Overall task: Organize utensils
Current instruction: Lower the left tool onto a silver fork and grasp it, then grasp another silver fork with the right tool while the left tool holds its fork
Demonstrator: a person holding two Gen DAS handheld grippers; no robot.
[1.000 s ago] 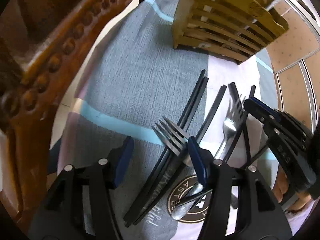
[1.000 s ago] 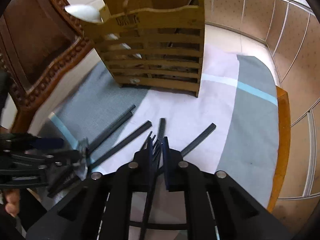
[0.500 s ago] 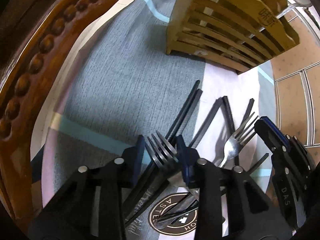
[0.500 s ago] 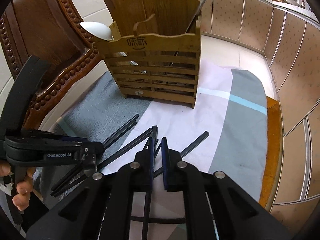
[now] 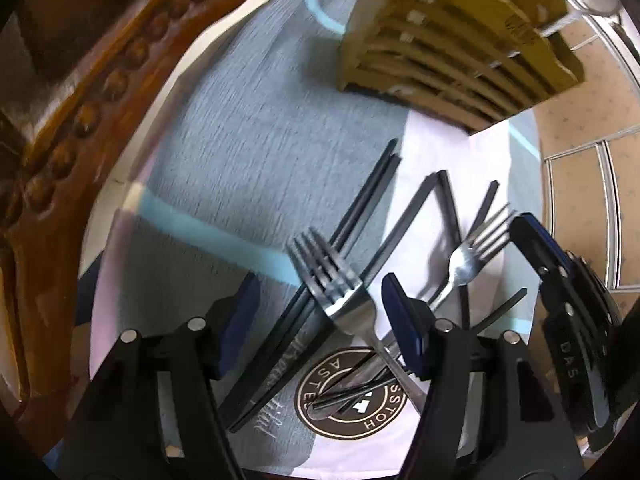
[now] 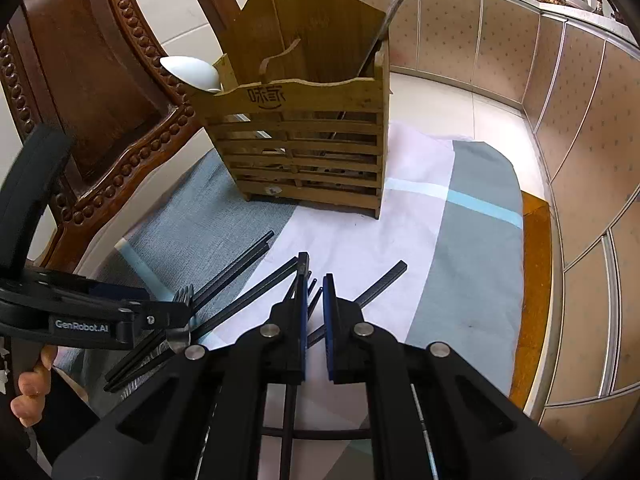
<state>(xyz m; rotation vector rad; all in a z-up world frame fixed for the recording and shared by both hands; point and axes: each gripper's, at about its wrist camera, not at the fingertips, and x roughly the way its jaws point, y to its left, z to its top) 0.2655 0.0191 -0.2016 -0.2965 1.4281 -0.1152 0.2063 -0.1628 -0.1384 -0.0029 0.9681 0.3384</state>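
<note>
Holder [image 6: 304, 148] upright on cloth [image 6: 460, 216] | white spoon [image 6: 192, 72] inside, left

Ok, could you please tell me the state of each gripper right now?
Left gripper: jaws opening, silver metal fork between them, not gripped.
Right gripper: jaws shut on the tines of a second silver metal fork.

Scattered chopsticks [image 6: 240, 280] block cloth [image 6: 460, 280] centre, right side bare

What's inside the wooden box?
The wooden box holds a white spoon poking out on the left and a dark handle sticking up on the right. The slats hide most of whatever sits lower.
</note>
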